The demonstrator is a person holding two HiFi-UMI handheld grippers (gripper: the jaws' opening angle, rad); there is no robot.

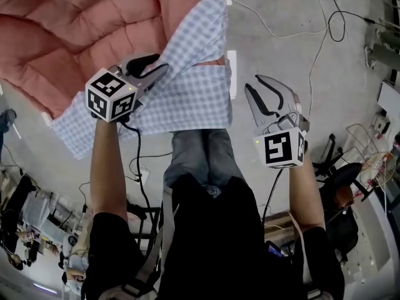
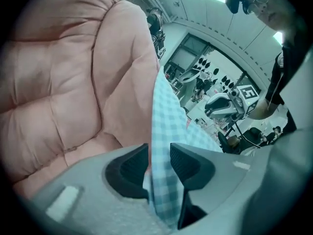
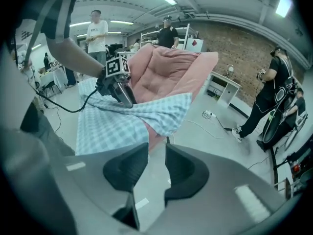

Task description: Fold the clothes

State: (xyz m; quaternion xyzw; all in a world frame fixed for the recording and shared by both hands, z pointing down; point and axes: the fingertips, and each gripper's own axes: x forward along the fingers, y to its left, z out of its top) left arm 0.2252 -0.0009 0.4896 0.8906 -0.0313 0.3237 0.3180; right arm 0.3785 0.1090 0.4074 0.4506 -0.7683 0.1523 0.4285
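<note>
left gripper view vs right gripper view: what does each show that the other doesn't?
Only the left gripper view: the checked cloth pinched between the left gripper pads, seen close up.
Only the right gripper view: the right gripper with jaws slightly apart and nothing between them, floor showing through the gap, and a brick wall.
Both: the cloth, the pink quilt, and the opposite gripper at a distance.

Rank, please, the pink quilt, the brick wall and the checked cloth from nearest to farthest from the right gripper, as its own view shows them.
1. checked cloth: just ahead, left of centre.
2. pink quilt: behind the cloth, centre.
3. brick wall: far back, right.
</note>
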